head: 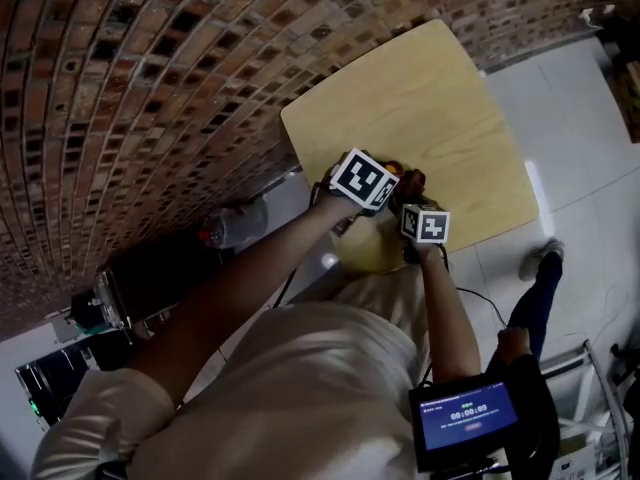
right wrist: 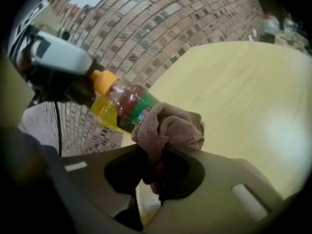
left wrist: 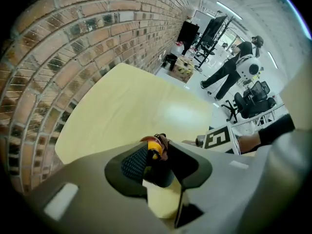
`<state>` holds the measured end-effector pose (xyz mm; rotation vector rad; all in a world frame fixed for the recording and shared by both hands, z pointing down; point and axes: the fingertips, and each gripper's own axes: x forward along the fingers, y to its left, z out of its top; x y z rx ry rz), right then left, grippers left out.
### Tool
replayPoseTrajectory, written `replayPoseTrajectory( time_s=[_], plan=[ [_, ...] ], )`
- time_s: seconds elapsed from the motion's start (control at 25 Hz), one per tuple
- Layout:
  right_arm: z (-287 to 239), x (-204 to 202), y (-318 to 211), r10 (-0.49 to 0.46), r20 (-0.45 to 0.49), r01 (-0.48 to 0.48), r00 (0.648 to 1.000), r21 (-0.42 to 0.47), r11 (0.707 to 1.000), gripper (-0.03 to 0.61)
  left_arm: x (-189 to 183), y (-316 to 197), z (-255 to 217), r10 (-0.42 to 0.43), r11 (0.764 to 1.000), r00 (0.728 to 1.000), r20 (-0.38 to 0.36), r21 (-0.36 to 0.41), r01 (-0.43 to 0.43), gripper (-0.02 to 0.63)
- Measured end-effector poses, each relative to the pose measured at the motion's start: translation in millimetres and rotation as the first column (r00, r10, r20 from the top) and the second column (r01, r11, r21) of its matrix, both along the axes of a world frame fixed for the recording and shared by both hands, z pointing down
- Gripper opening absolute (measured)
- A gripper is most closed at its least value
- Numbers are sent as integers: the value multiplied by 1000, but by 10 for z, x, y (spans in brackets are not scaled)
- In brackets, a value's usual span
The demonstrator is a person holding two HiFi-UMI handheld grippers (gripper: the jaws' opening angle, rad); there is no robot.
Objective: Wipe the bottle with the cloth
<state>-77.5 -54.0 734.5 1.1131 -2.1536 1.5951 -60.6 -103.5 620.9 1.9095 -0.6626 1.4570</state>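
Over the smooth pale wooden table (right wrist: 243, 91), the left gripper (left wrist: 155, 151) pinches the clear plastic bottle (right wrist: 124, 101) at its yellow cap (right wrist: 102, 81), while the right gripper (right wrist: 155, 165) clamps a bunched brown terry cloth (right wrist: 168, 128) against the bottle's side.

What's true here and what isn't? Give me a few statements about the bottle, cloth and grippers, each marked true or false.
1. The right gripper holds the cloth. True.
2. The bottle stands upright. False: it is tilted, with the left gripper shut on its cap.
3. The cloth touches the bottle. True.
4. The cap is blue. False: it is yellow.
5. A brick wall runs beside the table. True.
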Motion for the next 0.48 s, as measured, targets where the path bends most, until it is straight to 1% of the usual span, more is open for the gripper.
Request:
replayPoseTrajectory(
  time_s=[0.04,0.12,0.24,0.32,0.4,0.44,0.48],
  plan=[
    [28,10,14,35,28,-34,999,-40,999,67,5,-2,-2,7,1000,1000,-6,1,-7,144],
    [-33,22,56,93,92,-87,991,-76,993,67,13,-9,-42,30,1000,999,-28,11,-29,157],
    [-196,173,183,150,163,-142,975,-61,988,67,20,-24,-246,66,996,993,-94,58,-60,187],
    [-240,420,294,186,161,-181,969,-42,983,67,-1,-10,-418,122,989,986,-114,102,-110,200],
    [-241,734,391,232,133,-230,963,-30,973,67,-52,52,-521,219,968,971,-99,148,-203,212],
    [-238,889,430,259,120,-258,958,-28,966,67,-90,95,-539,276,950,958,-76,171,-261,216],
    [-239,1034,462,288,111,-287,951,-28,958,67,-131,141,-541,336,927,941,-40,192,-323,218]
  ],
)
